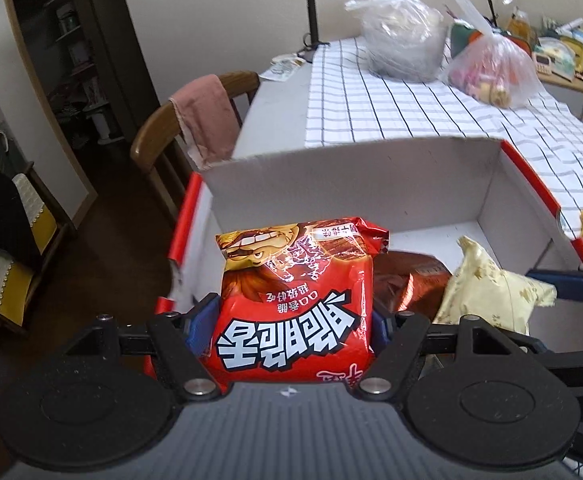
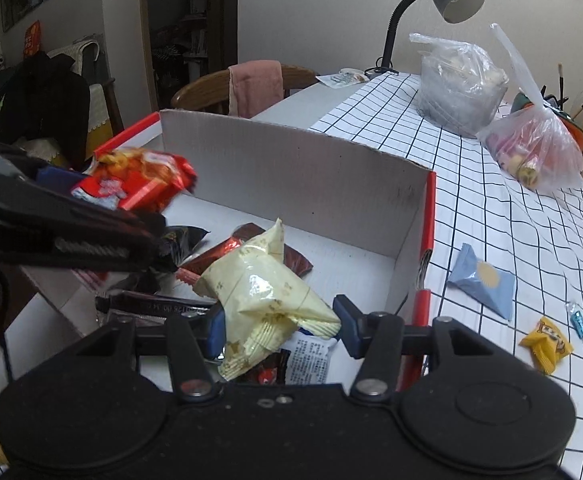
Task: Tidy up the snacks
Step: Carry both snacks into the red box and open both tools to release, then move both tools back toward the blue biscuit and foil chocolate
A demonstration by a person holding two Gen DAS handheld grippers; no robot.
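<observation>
The right gripper (image 2: pixel 279 326) holds a pale yellow snack packet (image 2: pixel 263 292) over the white cardboard box (image 2: pixel 291 160), above dark wrappers (image 2: pixel 247 248) inside. At the box's left edge, the left gripper (image 2: pixel 91 236) carries a red snack bag (image 2: pixel 139 180). A blue packet (image 2: pixel 481 280) and yellow candy (image 2: pixel 547 344) lie on the checked tablecloth (image 2: pixel 491 208) beside the box's right wall.

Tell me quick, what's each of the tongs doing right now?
Left tongs: closed on the red snack bag.
Right tongs: around the pale yellow snack bag; grip cannot be told.

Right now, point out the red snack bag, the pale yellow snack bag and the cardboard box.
red snack bag (image 1: pixel 295 304), left wrist view, front face.
pale yellow snack bag (image 2: pixel 263 292), right wrist view, middle.
cardboard box (image 2: pixel 291 168), right wrist view, back wall.
</observation>
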